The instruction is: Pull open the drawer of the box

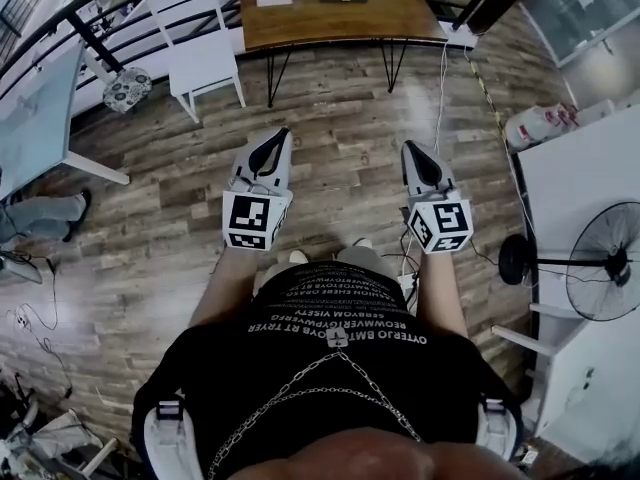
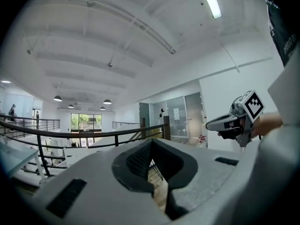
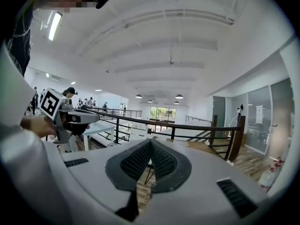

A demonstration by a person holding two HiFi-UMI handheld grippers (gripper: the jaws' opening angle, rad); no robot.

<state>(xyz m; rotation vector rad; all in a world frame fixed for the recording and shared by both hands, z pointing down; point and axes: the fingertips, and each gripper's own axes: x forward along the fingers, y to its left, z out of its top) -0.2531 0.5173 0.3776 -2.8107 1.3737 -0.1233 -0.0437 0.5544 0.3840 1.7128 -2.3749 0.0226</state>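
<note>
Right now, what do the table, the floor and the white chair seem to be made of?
Table: warm brown top with a satin sheen, likely wood or veneer; its thin black legs look like metal. Floor: mixed-tone planks with glossy reflections, wood or laminate, cannot tell which. Chair: smooth plain white, painted wood or plastic.

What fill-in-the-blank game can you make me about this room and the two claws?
1. The left claw and the right claw are both ____, with nothing in them.
2. The floor is made of ____ planks.
3. Beside the brown table stands a white ____ to sit on.
4. At the right edge of the head view stands a round black ____ on a pole.
Missing words: shut; wood; chair; fan.
</note>
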